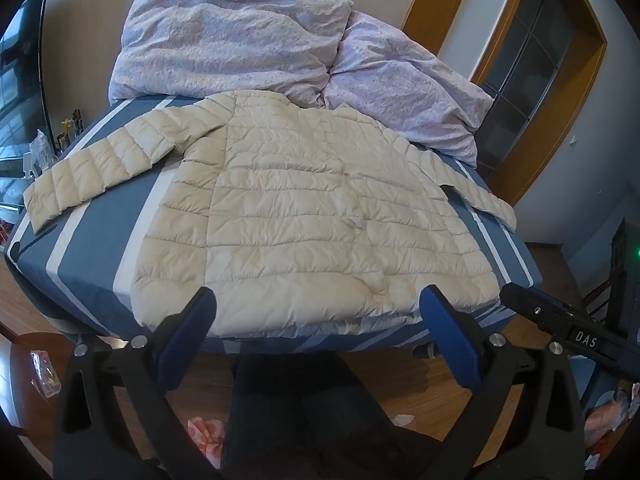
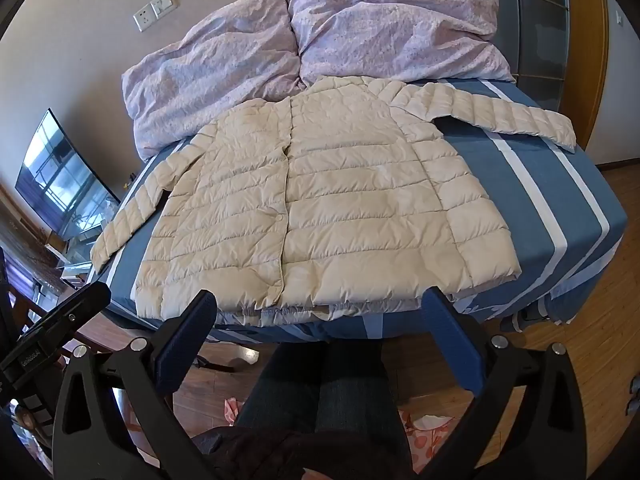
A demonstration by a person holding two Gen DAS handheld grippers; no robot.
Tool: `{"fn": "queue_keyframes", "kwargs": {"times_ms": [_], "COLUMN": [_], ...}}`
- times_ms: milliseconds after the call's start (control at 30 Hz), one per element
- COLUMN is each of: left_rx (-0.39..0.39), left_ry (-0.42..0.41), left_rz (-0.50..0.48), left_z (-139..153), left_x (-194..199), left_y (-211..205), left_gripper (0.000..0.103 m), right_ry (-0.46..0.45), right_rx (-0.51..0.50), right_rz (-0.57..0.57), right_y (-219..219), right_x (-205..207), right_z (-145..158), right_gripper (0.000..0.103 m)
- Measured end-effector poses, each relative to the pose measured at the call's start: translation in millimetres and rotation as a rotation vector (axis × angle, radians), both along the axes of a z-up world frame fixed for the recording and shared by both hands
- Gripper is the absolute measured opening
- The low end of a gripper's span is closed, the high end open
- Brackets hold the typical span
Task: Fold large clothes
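A cream quilted down jacket [image 1: 304, 216] lies flat and front-up on the bed, both sleeves spread outward, hem toward me. It shows in the right wrist view too [image 2: 332, 208]. My left gripper [image 1: 318, 300] is open and empty, its blue fingers just in front of the hem, held above the bed's near edge. My right gripper [image 2: 320, 300] is open and empty, also just short of the hem. The left sleeve [image 1: 92, 168] reaches the bed's left edge; the right sleeve [image 2: 500, 116] lies toward the far right.
The bed has a blue sheet with white stripes [image 2: 560, 208]. A rumpled lilac duvet [image 1: 240, 40] is piled at the far end. A screen [image 2: 64, 176] stands at the left. Wooden floor [image 2: 600, 340] surrounds the bed; the person's legs [image 2: 320, 392] are below the grippers.
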State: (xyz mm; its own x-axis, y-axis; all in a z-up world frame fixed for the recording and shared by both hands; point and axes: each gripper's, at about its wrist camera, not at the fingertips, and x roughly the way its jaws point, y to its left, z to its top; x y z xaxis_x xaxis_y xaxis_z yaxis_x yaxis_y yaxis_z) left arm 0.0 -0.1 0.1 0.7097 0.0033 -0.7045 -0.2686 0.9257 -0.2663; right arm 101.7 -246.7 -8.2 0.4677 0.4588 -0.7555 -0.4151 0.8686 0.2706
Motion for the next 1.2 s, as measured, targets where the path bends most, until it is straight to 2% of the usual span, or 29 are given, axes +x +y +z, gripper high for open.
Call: {"fn": "queue_keyframes", "kwargs": {"times_ms": [1200], "left_rx": [0.003], "left_ry": [0.005], "left_rz": [-0.001], "left_z": [-0.1], "left_x": [0.1], "left_y": [-0.1], "left_gripper": [0.101], "right_ry": [0.003], "right_rx": [0.005], "right_rz": [0.001], "right_y": [-1.3], "right_x": [-0.2], "right_z": [-0.3], "right_gripper": [0.102]}}
